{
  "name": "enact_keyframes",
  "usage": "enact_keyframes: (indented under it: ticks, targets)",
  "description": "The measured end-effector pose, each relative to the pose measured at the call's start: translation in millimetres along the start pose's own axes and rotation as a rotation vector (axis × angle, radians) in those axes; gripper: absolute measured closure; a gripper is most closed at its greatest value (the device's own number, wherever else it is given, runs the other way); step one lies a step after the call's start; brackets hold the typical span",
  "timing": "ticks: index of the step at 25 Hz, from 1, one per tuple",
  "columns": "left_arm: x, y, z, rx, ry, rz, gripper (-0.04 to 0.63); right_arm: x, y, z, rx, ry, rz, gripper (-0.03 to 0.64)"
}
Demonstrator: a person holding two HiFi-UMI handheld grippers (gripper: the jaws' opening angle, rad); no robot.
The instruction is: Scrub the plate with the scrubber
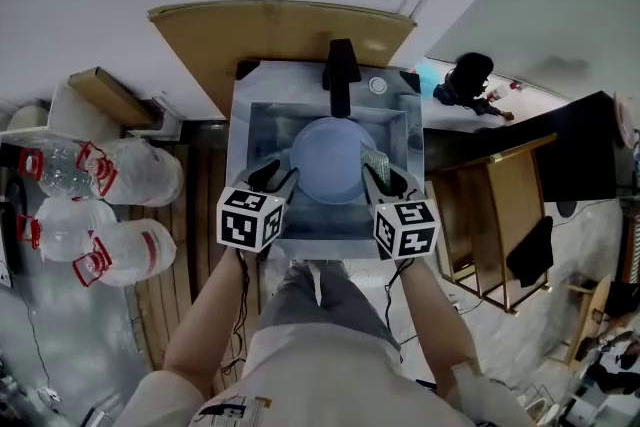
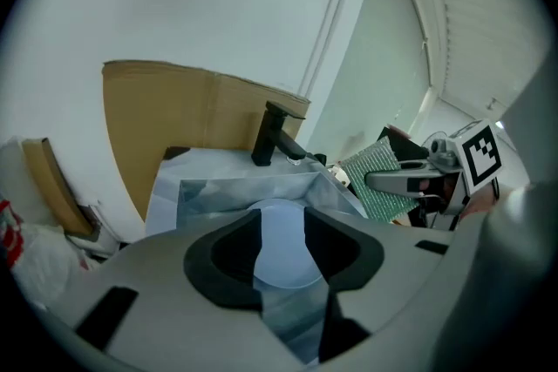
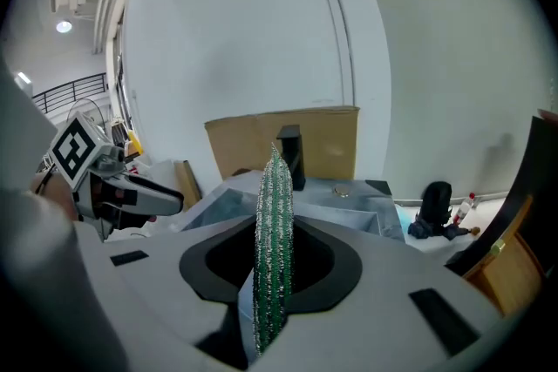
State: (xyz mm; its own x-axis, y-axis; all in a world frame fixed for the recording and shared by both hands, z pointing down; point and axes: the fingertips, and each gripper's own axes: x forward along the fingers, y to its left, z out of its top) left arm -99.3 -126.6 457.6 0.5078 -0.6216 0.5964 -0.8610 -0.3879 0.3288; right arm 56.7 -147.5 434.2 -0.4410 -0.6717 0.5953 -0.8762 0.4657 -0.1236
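Left hand-held gripper (image 2: 281, 229) gapes empty, blue plate (image 1: 330, 160) ahead of it; right hand-held gripper (image 3: 273, 274) pinches the green scrubber (image 3: 275, 205) edgewise.

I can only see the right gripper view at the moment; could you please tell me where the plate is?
Observer: A light blue plate lies in the sink basin, in front of the black faucet; your scrubber shows at its right edge in the head view.
Operator: Thank you. Is the left claw holding anything?
Observer: No. In the left gripper view its jaws stand apart with nothing between them; the plate shows through the gap.
Operator: Is anything beside the sink on that side?
Observer: Yes, several big clear water jugs with red handles.
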Motion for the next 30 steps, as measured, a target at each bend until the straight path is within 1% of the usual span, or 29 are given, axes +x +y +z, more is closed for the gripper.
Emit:
enact_keyframes:
  ticks: [3, 5, 8, 11, 14, 18, 20, 23, 26, 28, 30]
  targets:
    - [27.3, 11.1, -13.8, -0.088, 0.028, 0.013, 0.435, 28.1, -14.7, -15.5, -0.001, 0.044, -0.017, 0.509]
    - [43.8, 18.1, -23.3, -0.133, 0.049, 0.025, 0.426, 45.5, -22.1, -25.8, -0.003, 0.072, -0.023, 0.509]
    - [65.9, 31.6, -38.1, -0.157, 0.075, 0.066, 0.425, 70.9, -28.1, -38.3, -0.009, 0.107, -0.016, 0.509]
    - [87.1, 43.0, -57.8, -0.191, 0.117, 0.088, 0.423, 95.5, -30.6, -50.5, -0.024, 0.142, -0.008, 0.509]
    - [107.9, 52.1, -75.8, -0.234, 0.151, 0.086, 0.419, 121.0, -32.3, -65.2, -0.059, 0.181, 0.003, 0.509]
    - [131.1, 63.0, -93.8, -0.267, 0.187, 0.093, 0.391, 150.8, -38.4, -86.3, -0.101, 0.245, 0.009, 0.509]
    - [140.1, 66.5, -100.5, -0.285, 0.202, 0.099, 0.391, 163.7, -44.0, -99.0, -0.116, 0.292, 0.004, 0.509]
    - [152.5, 71.7, -113.0, -0.310, 0.231, 0.111, 0.391, 179.8, -57.7, -113.7, -0.127, 0.346, -0.037, 0.509]
    - [164.3, 78.3, -126.4, -0.348, 0.256, 0.115, 0.393, 192.1, -69.6, -115.0, -0.161, 0.360, -0.094, 0.509]
    - [168.9, 82.3, -134.3, -0.365, 0.274, 0.123, 0.408, 199.9, -75.1, -116.4, -0.213, 0.369, -0.120, 0.509]
    - [169.4, 87.9, -140.3, -0.386, 0.288, 0.147, 0.470, 208.8, -76.0, -122.0, -0.260, 0.383, -0.123, 0.509]
